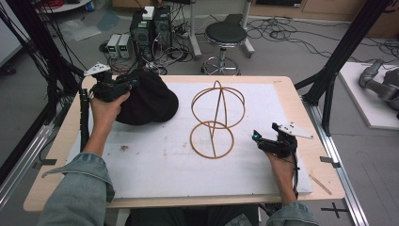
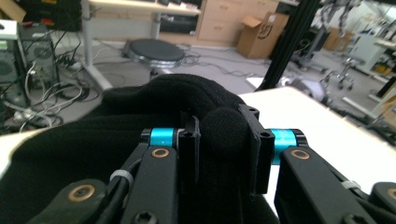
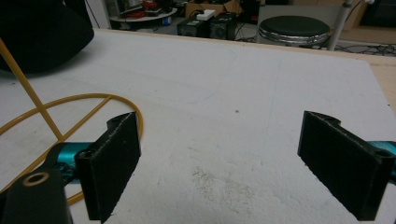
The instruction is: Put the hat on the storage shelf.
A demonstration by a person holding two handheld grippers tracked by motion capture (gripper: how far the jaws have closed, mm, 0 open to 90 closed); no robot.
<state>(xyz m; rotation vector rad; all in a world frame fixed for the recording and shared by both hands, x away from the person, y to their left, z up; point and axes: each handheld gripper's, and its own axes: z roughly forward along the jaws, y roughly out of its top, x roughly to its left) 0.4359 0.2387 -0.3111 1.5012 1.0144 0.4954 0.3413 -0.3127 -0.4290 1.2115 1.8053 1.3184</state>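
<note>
The left tool (image 2: pixel 219 140) is clamped on a fold of the black hat (image 2: pixel 187 98), its jaws pinching the cloth near the far left corner of the desk (image 1: pixel 282 84). The hat (image 1: pixel 146 101) bulges beside the hand. To its right stands a wire hat stand (image 1: pixel 216 120). The right tool (image 1: pixel 269 140), jaws wide apart, rests by the stand's base ring (image 3: pixel 70 105).

Left arm: stretched forward along the left side, in a blue-grey sleeve.
Left gripper (image 1: pixel 123 86): held up high, jaws pinched tight on a fold of the black hat (image 1: pixel 148 101).
Right hand (image 1: pixel 281 165): low, near the front right.
Right gripper (image 1: pixel 258 137): jaws spread wide apart, nothing between them.
</note>
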